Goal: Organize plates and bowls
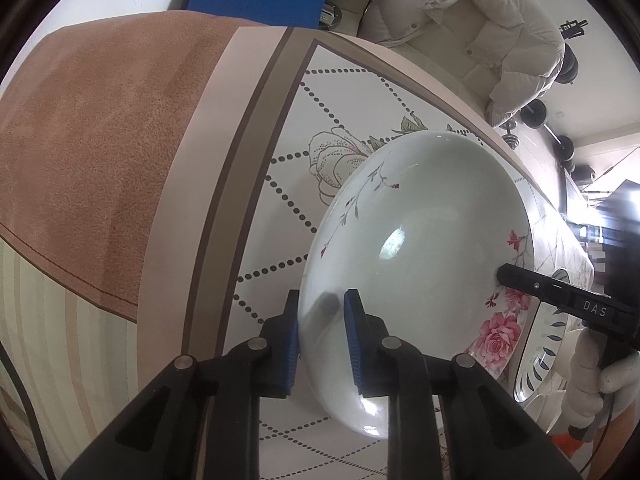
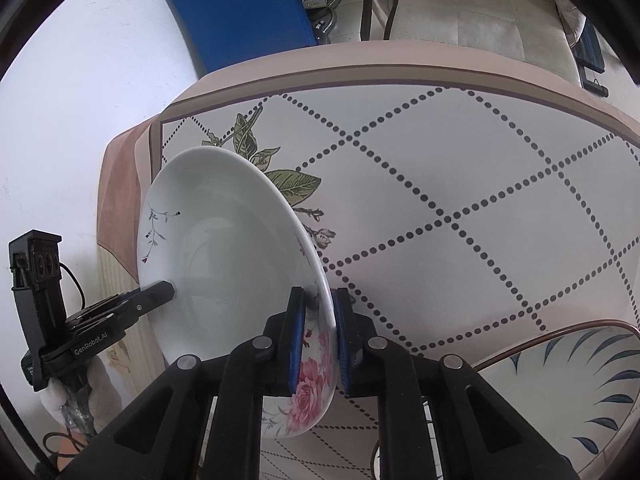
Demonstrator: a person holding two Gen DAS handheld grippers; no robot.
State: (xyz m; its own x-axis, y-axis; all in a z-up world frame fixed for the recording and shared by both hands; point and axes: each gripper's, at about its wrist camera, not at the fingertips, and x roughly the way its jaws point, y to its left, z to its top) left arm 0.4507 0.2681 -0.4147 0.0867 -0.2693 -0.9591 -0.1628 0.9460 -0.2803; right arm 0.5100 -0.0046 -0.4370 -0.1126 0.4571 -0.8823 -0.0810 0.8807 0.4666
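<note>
A pale green plate (image 1: 420, 248) with pink roses is held tilted above the table, gripped on two opposite rims. My left gripper (image 1: 322, 340) is shut on its near rim, one blue pad on each face. My right gripper (image 2: 318, 332) is shut on the opposite rim, by the roses; the plate also shows in the right wrist view (image 2: 224, 248). The right gripper's finger shows at the plate's far edge in the left wrist view (image 1: 532, 284). A blue-leaf dish (image 2: 580, 380) sits on the table at lower right, and shows behind the plate in the left wrist view (image 1: 544, 344).
The table wears a white cloth with dotted diamonds and flowers (image 2: 460, 184), a brown border and a drop at its edge (image 1: 100, 140). A cream padded coat on a chair (image 1: 472, 20) and a blue board (image 2: 240, 12) stand beyond it.
</note>
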